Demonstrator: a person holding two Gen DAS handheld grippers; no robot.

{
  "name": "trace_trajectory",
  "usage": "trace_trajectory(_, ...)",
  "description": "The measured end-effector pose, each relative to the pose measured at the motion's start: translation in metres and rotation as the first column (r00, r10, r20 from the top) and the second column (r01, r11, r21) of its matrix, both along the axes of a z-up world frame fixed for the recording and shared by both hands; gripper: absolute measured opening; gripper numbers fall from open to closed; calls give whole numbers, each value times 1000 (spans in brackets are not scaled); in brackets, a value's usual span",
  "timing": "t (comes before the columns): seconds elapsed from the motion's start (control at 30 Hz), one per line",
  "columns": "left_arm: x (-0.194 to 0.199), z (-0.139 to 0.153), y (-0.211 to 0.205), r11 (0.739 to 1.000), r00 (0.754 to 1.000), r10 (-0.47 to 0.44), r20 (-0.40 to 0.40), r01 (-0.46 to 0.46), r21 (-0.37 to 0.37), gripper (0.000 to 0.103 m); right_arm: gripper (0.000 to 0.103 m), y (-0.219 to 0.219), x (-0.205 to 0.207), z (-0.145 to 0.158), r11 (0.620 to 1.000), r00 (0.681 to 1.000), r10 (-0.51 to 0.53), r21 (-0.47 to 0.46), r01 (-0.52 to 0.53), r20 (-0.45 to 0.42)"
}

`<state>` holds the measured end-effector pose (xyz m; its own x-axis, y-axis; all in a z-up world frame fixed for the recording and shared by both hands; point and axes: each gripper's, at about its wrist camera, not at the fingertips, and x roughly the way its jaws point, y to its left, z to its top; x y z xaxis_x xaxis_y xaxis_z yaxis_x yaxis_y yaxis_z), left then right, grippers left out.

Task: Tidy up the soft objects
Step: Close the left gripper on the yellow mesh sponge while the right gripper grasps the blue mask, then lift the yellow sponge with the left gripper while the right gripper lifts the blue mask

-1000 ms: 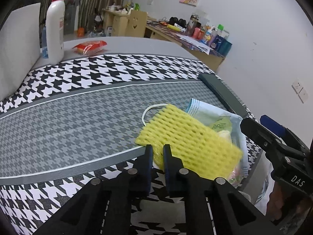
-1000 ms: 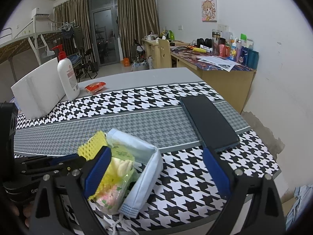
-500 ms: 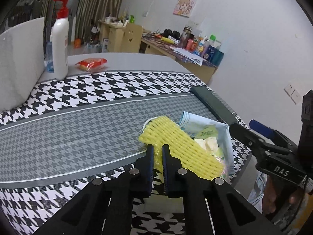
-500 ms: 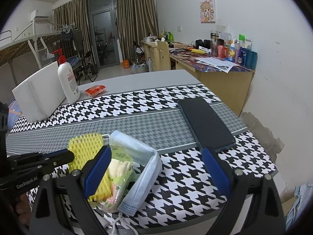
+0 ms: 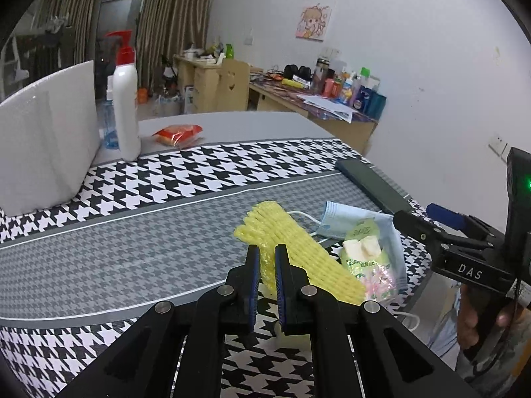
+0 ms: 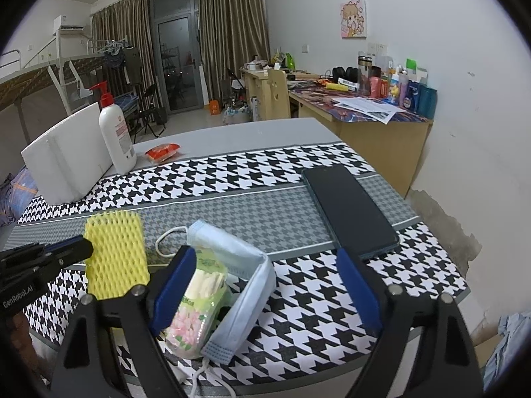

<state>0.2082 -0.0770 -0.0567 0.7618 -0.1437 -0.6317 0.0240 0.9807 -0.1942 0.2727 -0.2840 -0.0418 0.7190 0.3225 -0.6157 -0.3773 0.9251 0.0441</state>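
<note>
My left gripper [image 5: 266, 257] is shut on the near edge of a yellow foam net sleeve [image 5: 295, 252] and holds it lifted and tilted above the table; the sleeve also shows in the right wrist view [image 6: 114, 252]. Beside it lie a light blue face mask [image 6: 239, 265] and a green tissue packet [image 6: 195, 301], both also in the left wrist view: the mask [image 5: 358, 222], the packet [image 5: 365, 255]. My right gripper [image 6: 265, 285] is open, its jaws wide apart above the mask and packet, holding nothing.
A black phone [image 6: 348, 212] lies at the table's right edge. A white foam block [image 6: 63, 159], a white pump bottle [image 6: 116, 136] and a red snack packet [image 6: 162, 151] stand at the far left. The houndstooth cloth [image 6: 259, 179] covers the table.
My left gripper has lifted the yellow sleeve and drawn it left, off the mask and packet. The right gripper has pulled back a little and stays open.
</note>
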Motion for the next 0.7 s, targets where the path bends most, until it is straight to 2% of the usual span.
trace_trajectory(0.1,-2,1,0,1000,1000,7,14,-7,3,9,89,0,3,-2,1000,1000,-3,-6,3,-5)
trace_trajectory(0.17,-4,2,1,1000,1000,11,21,-11,7,9,83,0,5,-2,1000,1000,-12,-15,12,-10)
trace_trajectory(0.3,-4,3,2,1000,1000,8,27,-8,7,9,62,-4,12,-6,1000,998,-13,2,14,-54)
trace_trajectory(0.67,-4,2,1,1000,1000,-5,24,5,18,9,40,2,21,-24,999,993,-9,-41,4,-122)
trace_trajectory(0.7,-4,1,1,1000,1000,-6,24,6,21,9,36,3,22,-25,999,992,-5,-43,-1,-129)
